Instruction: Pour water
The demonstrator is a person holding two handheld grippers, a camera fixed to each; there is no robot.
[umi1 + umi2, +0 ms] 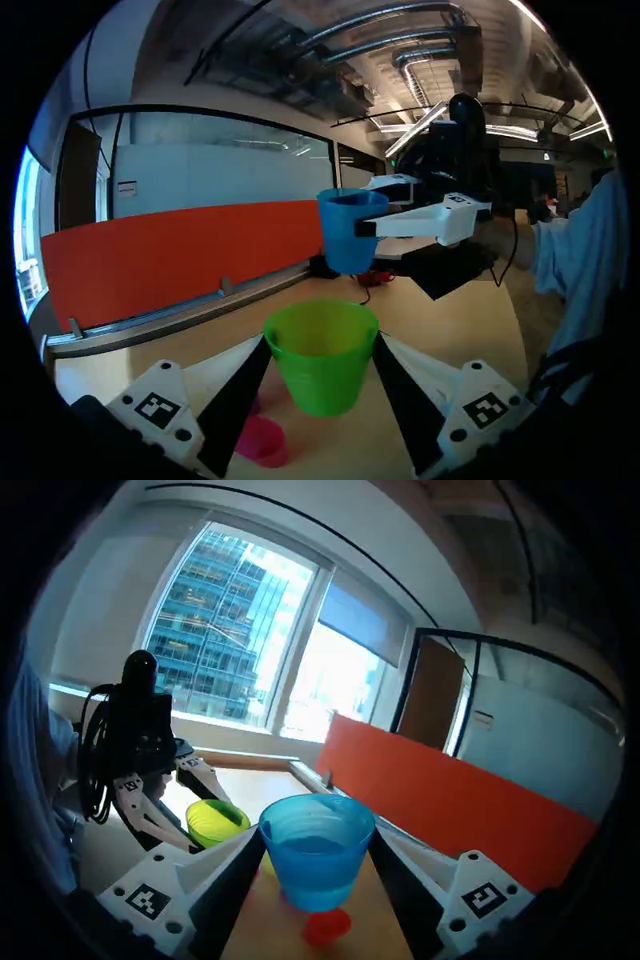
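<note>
In the left gripper view my left gripper [322, 370] is shut on a green cup [322, 353], held upright above the wooden table [448, 320]. Beyond and higher up, my right gripper [362, 227] holds a blue cup [347, 229], also upright. In the right gripper view the right gripper [317, 862] is shut on that blue cup [317, 856], which has water in it. The left gripper [194, 806] appears farther off at the left with the green cup [214, 821], its opening turned toward me.
A pink cup [262, 438] lies on the table under the left gripper, and a red cup [326, 925] sits on the table [264, 788] below the blue one. An orange partition [176, 256] runs along the table's far edge. A person's sleeve [588, 248] is at the right.
</note>
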